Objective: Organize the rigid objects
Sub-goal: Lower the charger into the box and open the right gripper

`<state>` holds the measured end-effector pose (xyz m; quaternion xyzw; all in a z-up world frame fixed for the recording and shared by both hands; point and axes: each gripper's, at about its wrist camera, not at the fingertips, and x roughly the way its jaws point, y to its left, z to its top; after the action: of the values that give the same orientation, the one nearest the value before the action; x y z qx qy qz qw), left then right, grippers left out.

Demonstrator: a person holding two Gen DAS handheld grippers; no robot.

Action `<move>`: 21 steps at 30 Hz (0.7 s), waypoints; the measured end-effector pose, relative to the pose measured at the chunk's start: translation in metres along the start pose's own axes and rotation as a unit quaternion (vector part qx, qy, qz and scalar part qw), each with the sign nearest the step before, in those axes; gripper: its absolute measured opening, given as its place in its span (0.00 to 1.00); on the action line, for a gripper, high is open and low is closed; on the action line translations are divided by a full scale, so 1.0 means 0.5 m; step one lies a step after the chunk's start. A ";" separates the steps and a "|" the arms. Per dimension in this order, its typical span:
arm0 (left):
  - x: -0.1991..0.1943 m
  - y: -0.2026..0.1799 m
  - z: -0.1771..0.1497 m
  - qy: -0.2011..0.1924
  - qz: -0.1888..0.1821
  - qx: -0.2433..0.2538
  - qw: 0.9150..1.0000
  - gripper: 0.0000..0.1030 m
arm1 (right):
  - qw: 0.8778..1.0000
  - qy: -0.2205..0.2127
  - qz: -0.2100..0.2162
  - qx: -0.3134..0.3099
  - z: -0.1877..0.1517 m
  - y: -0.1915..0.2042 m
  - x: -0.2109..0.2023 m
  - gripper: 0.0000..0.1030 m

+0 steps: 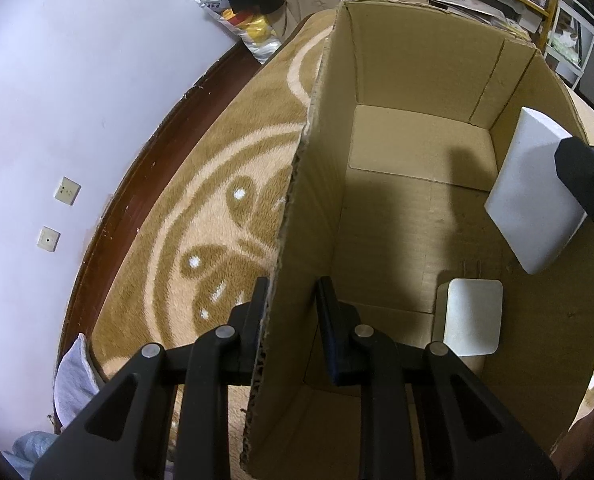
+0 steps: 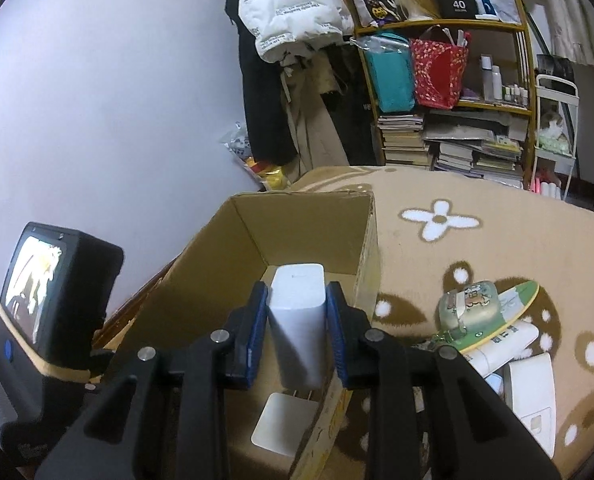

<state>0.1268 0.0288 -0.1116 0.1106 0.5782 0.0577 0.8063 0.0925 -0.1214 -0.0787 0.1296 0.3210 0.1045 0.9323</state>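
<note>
An open cardboard box (image 1: 417,60) stands on a tan patterned carpet (image 1: 217,208). My left gripper (image 1: 293,292) is shut on the box's left wall, one finger outside and one inside. My right gripper (image 2: 297,296) is shut on a white rectangular block (image 2: 297,320), its blue pads (image 2: 257,320) pressing both sides. The block (image 1: 533,192) hangs tilted inside the box near its right wall, with a finger of the right gripper (image 1: 585,184) beside it. Below it, a white plug adapter (image 2: 285,420) lies on the box floor (image 1: 471,316).
Right of the box, loose items lie on the carpet: a cartoon-printed case (image 2: 469,308), a white tube (image 2: 505,344) and a white box (image 2: 533,400). A pale wall (image 1: 77,100) runs along the left. A crowded shelf (image 2: 449,120) stands behind.
</note>
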 end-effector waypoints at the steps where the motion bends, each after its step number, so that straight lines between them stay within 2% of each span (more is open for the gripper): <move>1: 0.000 -0.001 0.000 0.000 0.002 0.002 1.000 0.21 | 1.000 -0.003 0.000 -0.004 0.000 0.003 -0.003 0.30; 4: 0.002 -0.001 0.000 0.003 0.000 0.000 1.000 0.21 | 1.000 -0.023 -0.001 -0.014 0.005 0.014 -0.021 0.31; 6: 0.001 -0.003 -0.001 0.002 0.004 0.002 1.000 0.21 | 0.999 -0.031 -0.014 -0.025 0.010 0.020 -0.033 0.35; 8: 0.001 -0.004 -0.001 0.001 0.005 0.004 1.000 0.21 | 0.998 -0.036 -0.034 -0.032 0.013 0.020 -0.046 0.62; 12: 0.000 -0.004 -0.001 0.001 0.004 0.003 1.000 0.21 | 0.997 -0.044 -0.057 -0.019 0.024 -0.002 -0.074 0.79; 14: -0.001 -0.003 0.000 0.001 0.003 0.002 1.000 0.21 | 0.997 -0.050 -0.063 -0.008 0.031 -0.020 -0.087 0.94; 16: 0.000 -0.003 0.001 0.001 0.003 0.003 1.000 0.21 | 0.996 -0.057 -0.068 0.003 0.034 -0.040 -0.097 0.99; 21: -0.002 -0.002 0.003 0.001 0.004 0.003 1.000 0.21 | 0.995 -0.047 -0.079 0.030 0.028 -0.089 -0.100 1.00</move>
<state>0.1278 0.0272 -0.1108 0.1152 0.5790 0.0594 0.8049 0.0675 -0.1796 -0.0533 0.1370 0.2892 0.0147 0.9473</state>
